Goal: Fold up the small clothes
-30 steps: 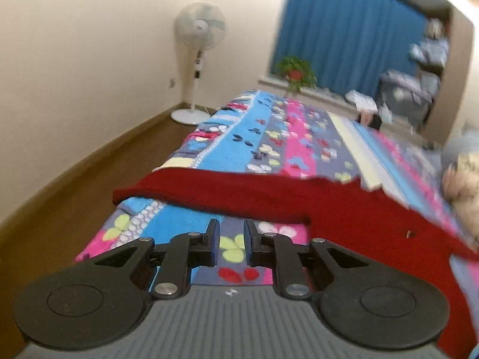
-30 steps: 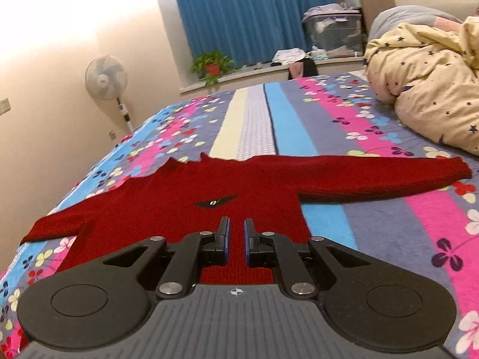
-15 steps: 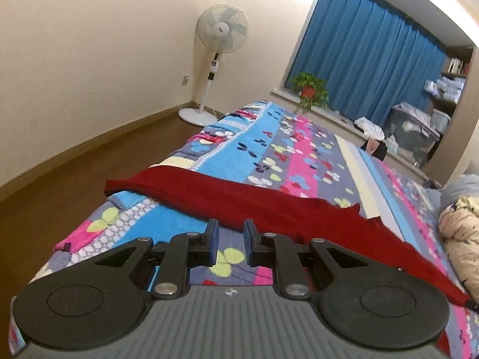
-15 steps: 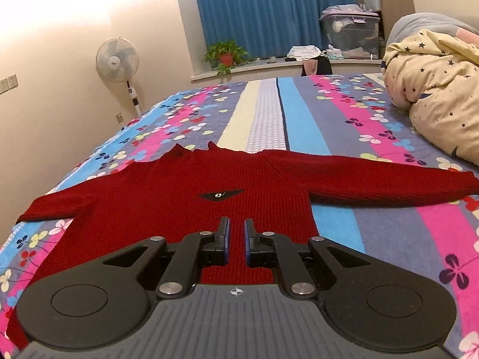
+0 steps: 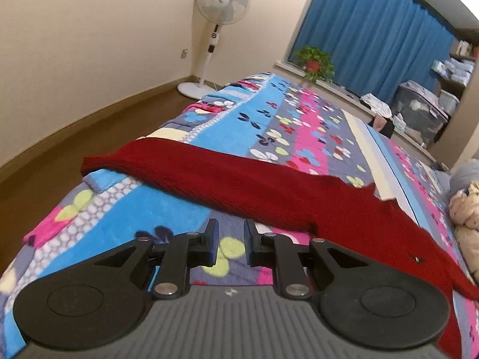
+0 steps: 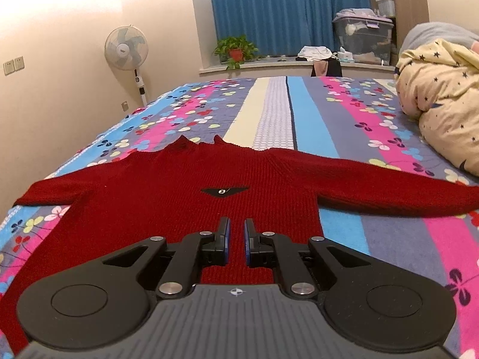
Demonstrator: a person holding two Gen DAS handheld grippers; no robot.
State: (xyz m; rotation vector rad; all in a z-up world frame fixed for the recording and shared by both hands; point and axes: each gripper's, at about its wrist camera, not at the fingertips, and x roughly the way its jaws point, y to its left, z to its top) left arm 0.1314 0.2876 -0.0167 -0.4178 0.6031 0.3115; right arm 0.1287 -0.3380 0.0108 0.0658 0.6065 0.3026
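Observation:
A small dark red knit sweater [image 6: 185,188] lies flat, front up, on the bed with both sleeves spread sideways and a black badge [image 6: 224,191] on its chest. My right gripper [image 6: 235,233] hovers over the sweater's lower body, fingers slightly apart and empty. In the left wrist view the sweater's left sleeve [image 5: 191,164] runs across the bed toward its left edge. My left gripper [image 5: 230,236] hovers just short of the sleeve, over the bedspread, fingers slightly apart and empty.
The striped floral bedspread [image 6: 299,104] covers the bed. A cream star-print duvet [image 6: 440,95] is bunched at the right. A standing fan [image 5: 218,9] is on the wood floor by the wall. A potted plant [image 6: 235,49] and storage boxes [image 6: 362,39] stand by the blue curtain.
My left gripper has moved closer to the sleeve and dipped lower over the bed. My right gripper has moved forward a little over the sweater's body. The sweater has not moved.

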